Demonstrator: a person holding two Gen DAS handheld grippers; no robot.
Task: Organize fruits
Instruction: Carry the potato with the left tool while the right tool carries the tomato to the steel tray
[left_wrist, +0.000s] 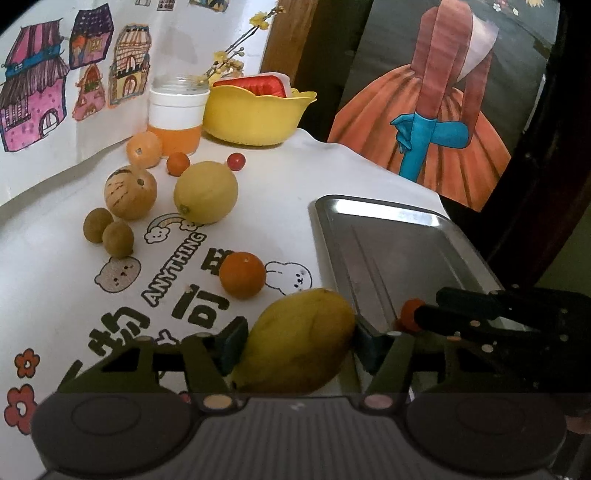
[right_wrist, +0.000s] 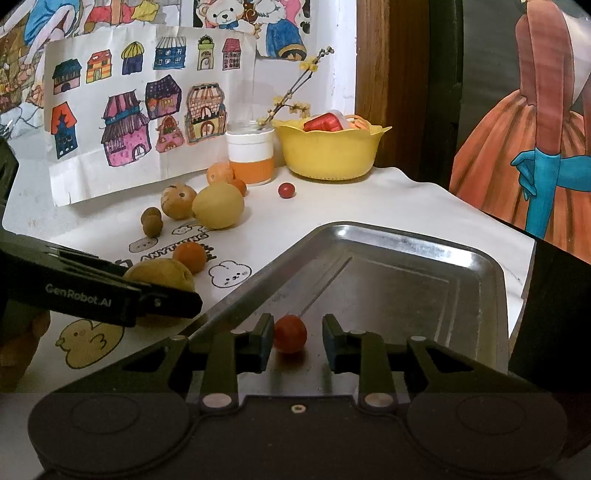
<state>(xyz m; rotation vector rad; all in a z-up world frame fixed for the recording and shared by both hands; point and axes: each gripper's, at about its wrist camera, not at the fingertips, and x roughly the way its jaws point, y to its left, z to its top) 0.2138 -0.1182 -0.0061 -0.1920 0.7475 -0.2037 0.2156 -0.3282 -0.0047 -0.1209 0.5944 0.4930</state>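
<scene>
Presently the mango (left_wrist: 295, 339) sits clamped between the left gripper (left_wrist: 295, 345) pads, just beside the tray (right_wrist: 476, 258), presumably for transfer. Right gripper (right_wrist: 297, 338) stands apart around 1 tomato (right_wrist: 290, 333) resting inside the tray, apparently released.

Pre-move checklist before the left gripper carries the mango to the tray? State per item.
1. Left gripper closed on the mango: ok, pads touch both sides.
2. Mango lifted off the table: cannot tell.
3. Metal tray has free room: ok, only a cherry tomato at its near end.
4. Right gripper released the tomato: ok, jaws open, gap on its right side.
5. Path clear: not ok, right gripper sits over the tray's near end beside the mango.
6. Orange clear of the mango: ok, apart.
</scene>
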